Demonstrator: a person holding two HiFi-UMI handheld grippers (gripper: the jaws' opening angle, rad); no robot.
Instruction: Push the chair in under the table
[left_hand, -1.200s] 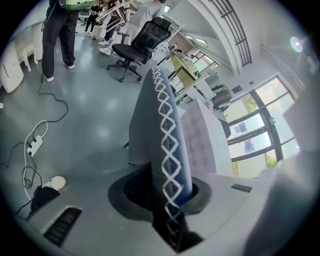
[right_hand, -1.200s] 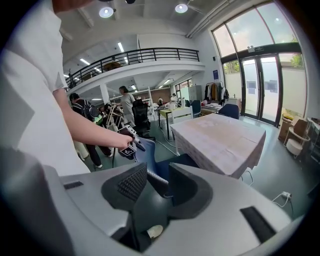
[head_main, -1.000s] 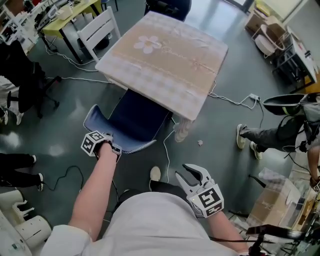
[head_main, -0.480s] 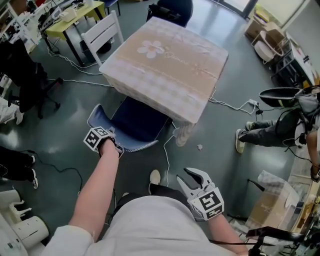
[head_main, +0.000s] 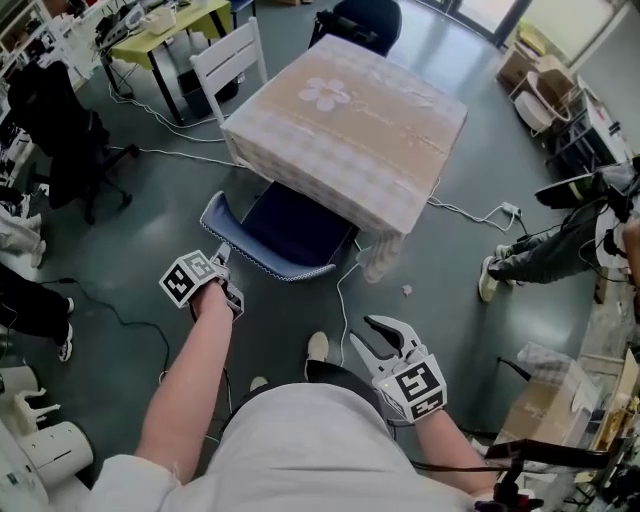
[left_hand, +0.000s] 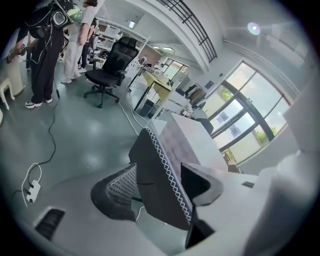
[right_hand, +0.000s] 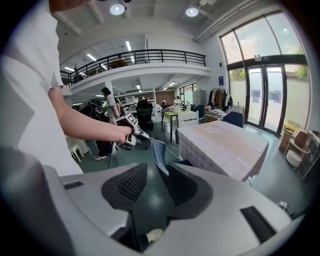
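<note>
The blue chair (head_main: 268, 248) stands with its seat partly under the table (head_main: 350, 135), which wears a beige checked cloth with a flower print. My left gripper (head_main: 222, 262) hovers just off the left end of the chair's backrest, its jaws opening. In the left gripper view the backrest (left_hand: 159, 186), with its white zigzag trim, runs between the jaws of that gripper (left_hand: 162, 174), and the pads stand off it. Low at my right side, the right gripper (head_main: 362, 332) is open and empty. Its own view looks past its jaws (right_hand: 160, 192) at the chair (right_hand: 159, 156) and table (right_hand: 222, 144).
A white chair (head_main: 228, 62) and a yellow-green desk (head_main: 170, 22) stand at the back left, near a black office chair (head_main: 65, 130). Cables (head_main: 465, 208) trail over the grey floor. A person's legs (head_main: 540, 255) reach in from the right. My shoe (head_main: 317, 347) is below the chair.
My left gripper has let go of the chair's backrest, opened, and drawn back and up from it. The chair sits a little further under the table.
</note>
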